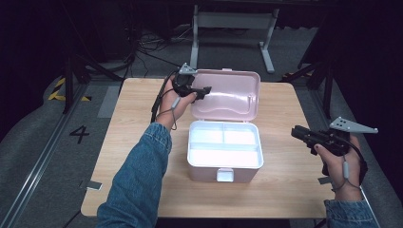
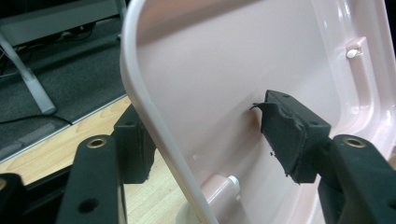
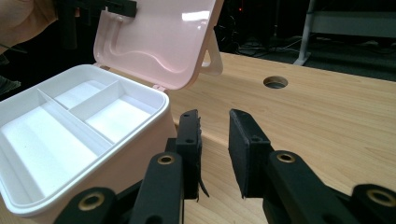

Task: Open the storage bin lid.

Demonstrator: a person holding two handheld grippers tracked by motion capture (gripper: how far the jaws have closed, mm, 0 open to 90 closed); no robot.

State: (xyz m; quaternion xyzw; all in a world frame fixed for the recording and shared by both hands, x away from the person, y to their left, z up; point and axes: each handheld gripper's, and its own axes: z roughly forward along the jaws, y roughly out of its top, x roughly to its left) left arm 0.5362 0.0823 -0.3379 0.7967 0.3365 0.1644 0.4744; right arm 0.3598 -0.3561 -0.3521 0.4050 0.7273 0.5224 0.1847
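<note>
light: bright on the surface, dark room all around | glare: white tray glows, details washed out | shine: soft spot on the pink lid | blur: black fingers up close look soft | shadows: faint under the fingers

1. A black "4" is marked on the grey floor, at the left of the high view, just beside the left edge of the wooden table.
2. Yellow-and-black hazard striping lies on the floor in the upper left of the same view; it is a warning marking and carries no letters.
3. No other text, label or brand can be read.
</note>
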